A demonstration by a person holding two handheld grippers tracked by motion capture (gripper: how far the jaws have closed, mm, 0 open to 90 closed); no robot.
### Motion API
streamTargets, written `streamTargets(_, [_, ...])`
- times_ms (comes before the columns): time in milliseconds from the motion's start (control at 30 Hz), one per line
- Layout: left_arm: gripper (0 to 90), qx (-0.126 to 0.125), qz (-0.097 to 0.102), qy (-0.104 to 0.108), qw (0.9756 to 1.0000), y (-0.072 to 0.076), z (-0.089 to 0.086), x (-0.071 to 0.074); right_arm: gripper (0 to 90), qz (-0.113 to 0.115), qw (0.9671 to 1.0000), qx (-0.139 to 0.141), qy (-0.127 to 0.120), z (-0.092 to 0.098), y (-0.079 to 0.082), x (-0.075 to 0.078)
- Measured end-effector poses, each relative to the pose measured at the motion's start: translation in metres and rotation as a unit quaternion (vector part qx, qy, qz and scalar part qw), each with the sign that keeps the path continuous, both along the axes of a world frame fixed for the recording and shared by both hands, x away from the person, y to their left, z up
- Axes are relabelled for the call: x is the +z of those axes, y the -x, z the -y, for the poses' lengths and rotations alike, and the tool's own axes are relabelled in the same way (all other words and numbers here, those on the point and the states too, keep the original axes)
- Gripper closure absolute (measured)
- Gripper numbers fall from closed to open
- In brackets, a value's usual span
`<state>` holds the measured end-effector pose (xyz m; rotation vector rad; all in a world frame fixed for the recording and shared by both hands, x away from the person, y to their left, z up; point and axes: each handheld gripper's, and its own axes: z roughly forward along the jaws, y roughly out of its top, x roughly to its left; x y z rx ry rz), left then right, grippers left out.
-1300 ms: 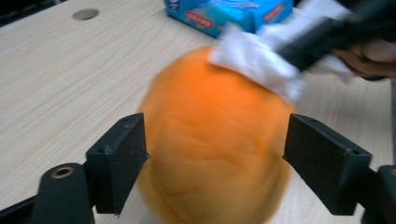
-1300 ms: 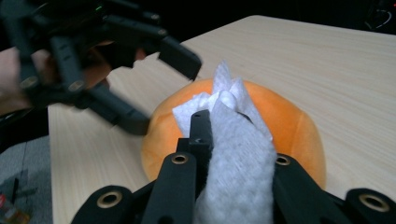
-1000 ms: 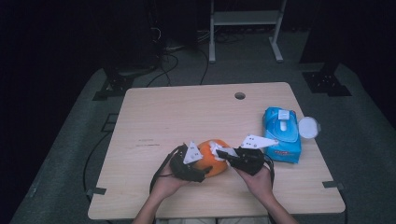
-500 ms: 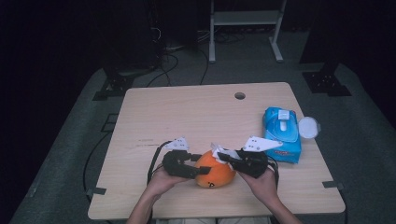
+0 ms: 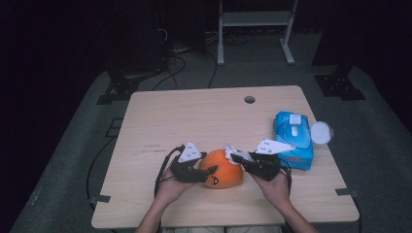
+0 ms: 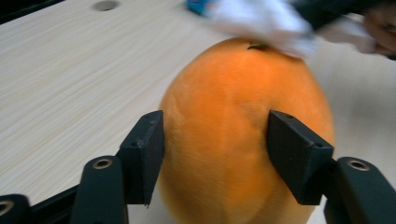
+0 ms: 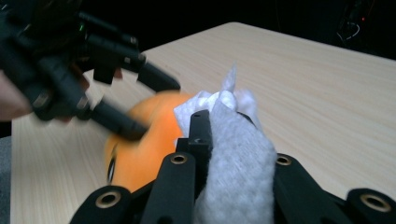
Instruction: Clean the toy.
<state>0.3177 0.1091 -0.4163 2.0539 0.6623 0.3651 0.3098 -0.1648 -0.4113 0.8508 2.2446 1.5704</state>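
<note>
Here, low in the centre of the high view, an orange plush toy [image 5: 222,169] lies on the wooden table [image 5: 194,121], between the two hand-held grippers. The left gripper [image 5: 204,171] comes in from the toy's left; in the left gripper view its jaws have just been closing and now sit against both flanks of the toy [image 6: 233,140], apparently pressing into the plush. The right gripper [image 5: 238,156] meets the toy's upper right, its jaws clamped on a white wipe [image 7: 238,154] that rests on the toy's top. To the right in the high view lies a blue wipes pack [image 5: 293,137], with a round white lid [image 5: 321,132] just beside it.
</note>
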Motion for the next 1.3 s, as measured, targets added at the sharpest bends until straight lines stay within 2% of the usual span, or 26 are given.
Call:
streamTargets(67, [37.4,0.009,0.004,0.010,0.9999,-0.002,-0.002,0.000,78.7,-0.006,1.0000,0.000,0.000,0.004,0.001,-0.006])
streamTargets(133, [32.4,0.014,0.009,0.008,0.9998,-0.002,-0.001,0.001,78.7,-0.010,0.9999,-0.002,-0.003,0.005,0.001,-0.008])
streamTargets(167, [28.2,0.020,0.033,0.006,0.9992,0.000,0.002,0.005,78.6,-0.013,0.9998,-0.006,-0.010,0.006,-0.001,-0.011])
streamTargets(233, [23.4,-0.016,0.062,0.025,0.9976,0.007,0.005,0.011,78.6,-0.021,0.9996,-0.012,-0.015,0.008,-0.004,-0.012])
streamTargets(300, [21.6,-0.051,0.090,0.020,0.9945,0.015,0.013,0.015,78.5,-0.025,0.9993,-0.020,-0.020,0.010,-0.009,-0.013])
streamTargets(333, [21.3,-0.063,0.094,0.005,0.9936,0.017,0.018,0.016,78.5,-0.030,0.9990,-0.022,-0.024,0.011,-0.013,-0.014])
streamTargets(400, [19.8,-0.068,0.100,-0.037,0.9920,0.017,0.028,0.012,78.5,-0.036,0.9986,-0.026,-0.029,0.012,-0.017,-0.015])
streamTargets(433, [19.7,-0.067,0.097,-0.050,0.9918,0.015,0.032,0.008,78.5,-0.034,0.9986,-0.028,-0.028,0.012,-0.019,-0.015])
streamTargets(467, [18.5,-0.067,0.097,-0.050,0.9918,0.015,0.032,0.008,78.5,-0.034,0.9986,-0.028,-0.028,0.012,-0.019,-0.015])
streamTargets(533, [14.2,-0.051,0.085,-0.076,0.9922,0.006,0.037,0.003,78.4,-0.037,0.9986,-0.026,-0.029,0.018,-0.018,-0.014])
streamTargets(600, [8.9,-0.035,0.076,-0.090,0.9925,-0.001,0.038,-0.001,78.3,-0.035,0.9990,-0.023,-0.016,0.025,-0.014,-0.013])
streamTargets(667, [6.9,-0.020,0.077,-0.099,0.9919,-0.008,0.039,-0.005,78.0,-0.035,0.9991,-0.024,0.006,0.038,-0.010,-0.016])
streamTargets(733, [6.9,-0.008,0.071,-0.095,0.9930,-0.013,0.039,-0.008,77.6,-0.046,0.9984,-0.029,0.016,0.055,-0.006,-0.022])
streamTargets(800, [10.0,0.000,0.071,-0.096,0.9929,-0.014,0.040,-0.010,77.1,-0.060,0.9975,-0.032,0.018,0.071,-0.003,-0.027])
streamTargets(900, [31.4,0.002,0.081,-0.111,0.9906,-0.014,0.041,-0.009,73.0,-0.070,0.9961,-0.034,0.042,0.088,0.002,-0.033])
streamTargets(967, [40.0,0.002,0.082,-0.106,0.9910,-0.015,0.042,-0.008,71.1,-0.074,0.9951,-0.040,0.052,0.099,0.006,-0.035])
streamTargets(1033, [42.7,0.006,0.087,-0.086,0.9925,-0.016,0.043,-0.006,68.1,-0.080,0.9939,-0.046,0.059,0.108,0.009,-0.038])
streamTargets(1167, [43.1,0.023,0.087,-0.067,0.9937,-0.022,0.043,-0.002,59.4,-0.086,0.9927,-0.045,0.071,0.117,0.014,-0.042])
streamTargets(1300, [42.2,0.036,0.088,-0.068,0.9931,-0.027,0.042,-0.003,54.9,-0.076,0.9930,-0.039,0.082,0.118,0.019,-0.042])
